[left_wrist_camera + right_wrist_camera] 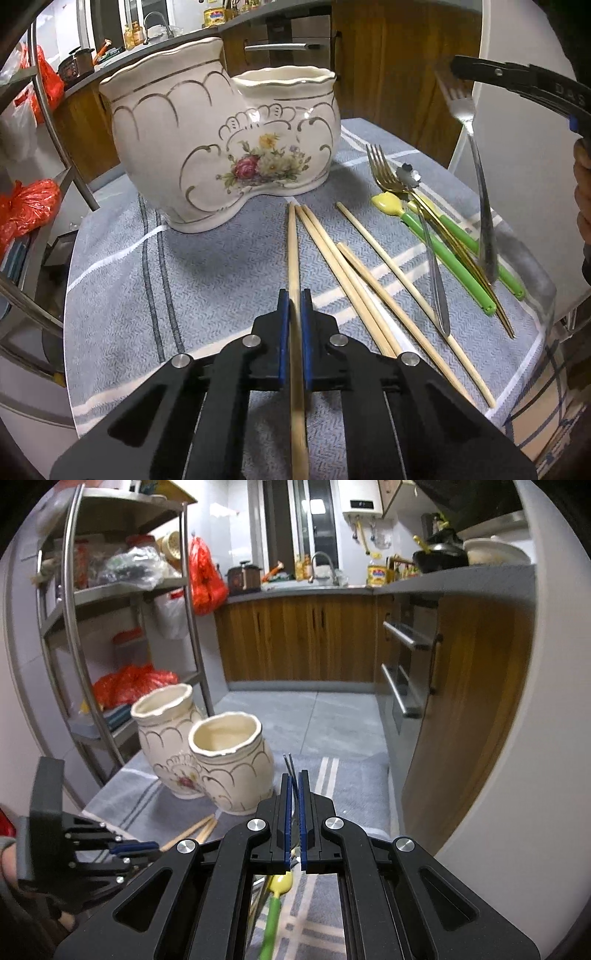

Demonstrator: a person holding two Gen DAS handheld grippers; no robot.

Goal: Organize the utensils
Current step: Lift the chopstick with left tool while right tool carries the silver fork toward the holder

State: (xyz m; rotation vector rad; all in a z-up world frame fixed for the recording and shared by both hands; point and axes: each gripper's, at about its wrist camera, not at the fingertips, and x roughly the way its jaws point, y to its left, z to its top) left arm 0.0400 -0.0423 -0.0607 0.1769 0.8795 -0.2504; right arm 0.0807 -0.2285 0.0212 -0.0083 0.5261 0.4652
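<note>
A cream ceramic holder with two cups and a flower print stands on the grey cloth; it also shows in the right wrist view. My left gripper is shut on a wooden chopstick that points toward the holder. Several more chopsticks lie to its right. My right gripper is shut on a silver fork, held up above the cloth with tines up; its tines poke past the fingers. A gold fork, a steel utensil and green-handled utensils lie at the right.
A metal shelf rack with red bags stands left of the table. Wooden kitchen cabinets and an oven front lie beyond. The cloth's right edge is close to the utensil pile.
</note>
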